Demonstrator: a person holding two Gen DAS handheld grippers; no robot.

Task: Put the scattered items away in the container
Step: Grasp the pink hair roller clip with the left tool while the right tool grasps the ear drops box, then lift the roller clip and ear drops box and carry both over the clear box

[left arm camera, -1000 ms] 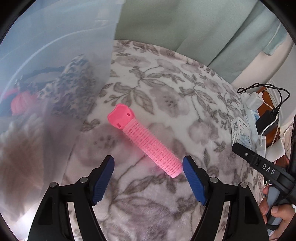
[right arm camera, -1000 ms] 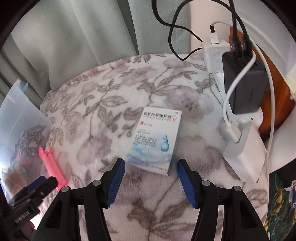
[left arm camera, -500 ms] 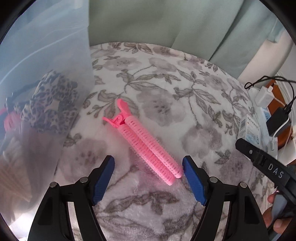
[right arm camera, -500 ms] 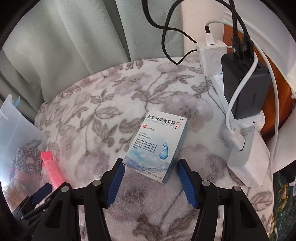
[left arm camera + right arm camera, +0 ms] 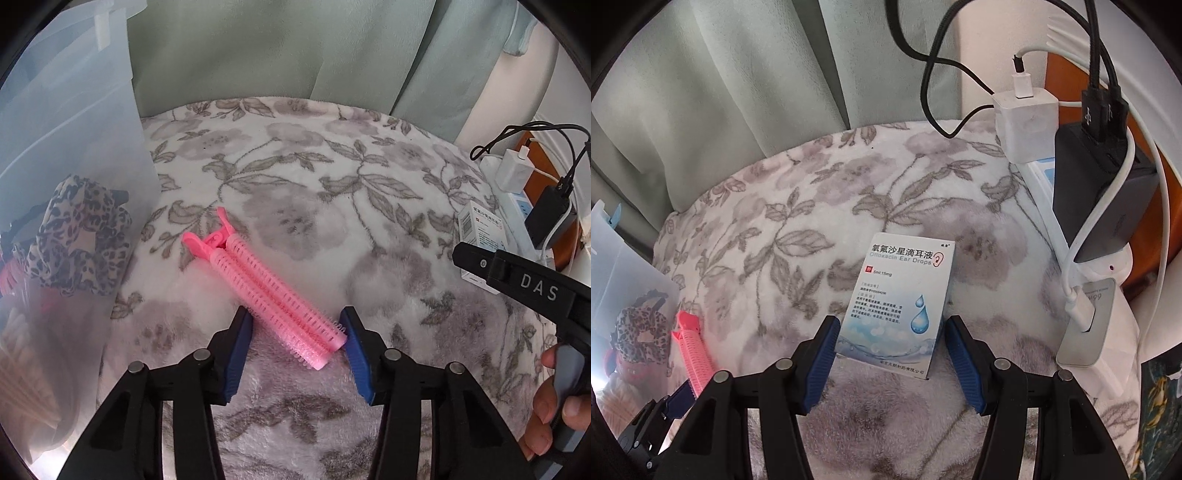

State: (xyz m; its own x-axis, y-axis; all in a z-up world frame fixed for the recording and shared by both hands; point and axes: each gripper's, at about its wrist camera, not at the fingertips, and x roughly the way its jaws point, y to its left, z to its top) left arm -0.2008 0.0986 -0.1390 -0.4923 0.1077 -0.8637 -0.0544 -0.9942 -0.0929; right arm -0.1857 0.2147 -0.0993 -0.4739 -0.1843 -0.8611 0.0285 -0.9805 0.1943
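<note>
Left wrist view: the left gripper (image 5: 295, 332) fills the lower middle of the frame, its blue-padded fingers (image 5: 238, 354) spread apart on either side of the near end of a pink hair roller clip (image 5: 266, 291). The clip lies flat on a floral fleece blanket (image 5: 332, 206), running diagonally from its hinged tail at centre left down to its bristled tip between the pads. The right-hand pad looks to be touching or just beside that tip; the left pad stands just beside the barrel, and contact cannot be told. Along the left edge stands a translucent plastic container (image 5: 74, 147), with a leopard-print scrunchie (image 5: 77, 236) showing through its wall. At the right edge the right gripper's black body (image 5: 524, 284), marked DAS, crosses in front of an ear drops box (image 5: 480, 225), with the person's hand (image 5: 546, 406) on its handle at lower right. A power strip (image 5: 517, 206) with chargers sits at upper right.

Right wrist view: the right gripper (image 5: 892, 354) stands with its jaws apart, straddling the near end of the ear drops box (image 5: 905, 302), which lies face up at frame centre on the blanket (image 5: 775, 240). Both pads sit just beside the box edges; whether they touch cannot be told. The pink clip (image 5: 692, 343) lies at lower left, beside the container (image 5: 624, 269). A white charger (image 5: 1023, 125) and a black charger (image 5: 1100, 192) sit at the upper right.
</note>
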